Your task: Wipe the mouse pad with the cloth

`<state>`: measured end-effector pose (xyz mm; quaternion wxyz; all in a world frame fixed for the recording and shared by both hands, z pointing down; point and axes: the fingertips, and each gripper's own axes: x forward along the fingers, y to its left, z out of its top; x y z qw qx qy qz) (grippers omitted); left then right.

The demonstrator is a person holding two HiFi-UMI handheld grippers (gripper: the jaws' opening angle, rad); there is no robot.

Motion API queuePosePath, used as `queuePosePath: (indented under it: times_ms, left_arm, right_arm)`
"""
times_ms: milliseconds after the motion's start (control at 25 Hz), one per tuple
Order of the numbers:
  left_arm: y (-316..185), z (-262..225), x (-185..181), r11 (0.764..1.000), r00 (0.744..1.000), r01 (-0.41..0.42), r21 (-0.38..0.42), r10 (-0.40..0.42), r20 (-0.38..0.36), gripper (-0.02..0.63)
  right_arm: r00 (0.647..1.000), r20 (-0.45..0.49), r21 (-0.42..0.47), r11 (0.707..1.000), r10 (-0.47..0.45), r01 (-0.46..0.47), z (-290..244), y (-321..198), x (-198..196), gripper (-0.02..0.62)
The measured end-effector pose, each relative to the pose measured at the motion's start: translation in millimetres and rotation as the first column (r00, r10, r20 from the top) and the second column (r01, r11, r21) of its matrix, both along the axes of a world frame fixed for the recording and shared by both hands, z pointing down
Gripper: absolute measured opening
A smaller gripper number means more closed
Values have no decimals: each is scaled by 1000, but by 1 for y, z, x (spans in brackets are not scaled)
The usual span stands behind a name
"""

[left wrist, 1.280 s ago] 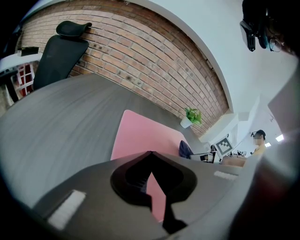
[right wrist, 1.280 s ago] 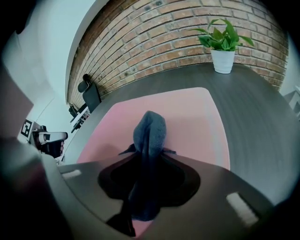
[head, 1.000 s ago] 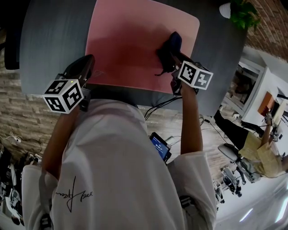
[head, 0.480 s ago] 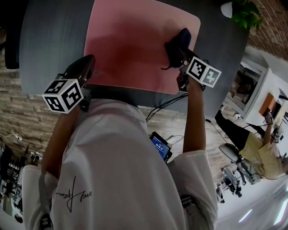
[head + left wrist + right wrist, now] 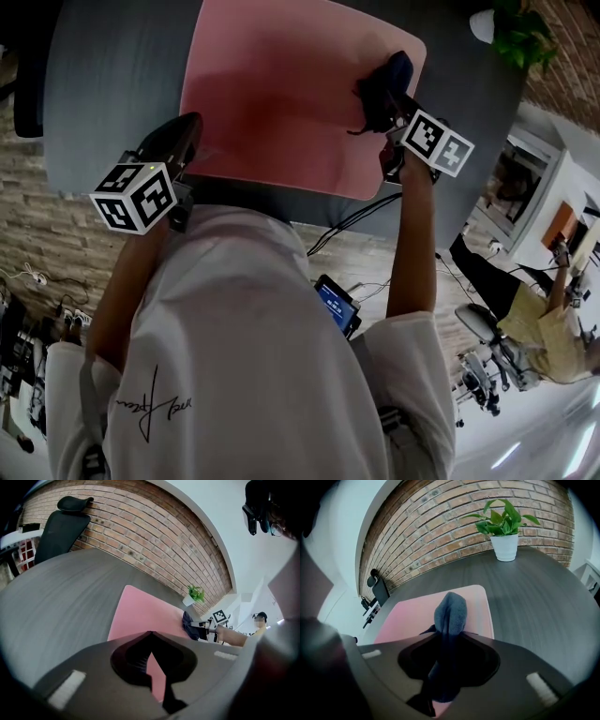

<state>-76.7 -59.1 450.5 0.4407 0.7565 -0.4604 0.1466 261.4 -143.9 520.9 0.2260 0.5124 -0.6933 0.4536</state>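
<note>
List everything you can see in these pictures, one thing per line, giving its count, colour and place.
mouse pad: one, pink, flat on the table
cloth: one, dark blue, on the pad near its right edge
table: one, dark grey, under the pad
potted plant: one, green leaves in a white pot, on the table by the wall
brick wall: one, reddish brown, behind the table
office chair: one, black, beyond the table, by the wall
left gripper: one, black, jaws together, at the pad's near left corner
right gripper: one, black, jaws shut on the cloth
</note>
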Motion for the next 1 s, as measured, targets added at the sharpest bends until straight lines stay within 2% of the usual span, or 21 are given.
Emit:
queuePosePath:
  times_ms: [440,1000]
  left_arm:
    - [5,0,0,1000,1000,-18,-5,18,0,12]
    - [4,5,-6,1000,1000,1,-25,-1,-21,14]
  right_arm:
    - [1000,-5,20,1000,-20,20,-2,-18,-13,112]
    - [999,-2,31,998,-53,53,0,-43,-39,112]
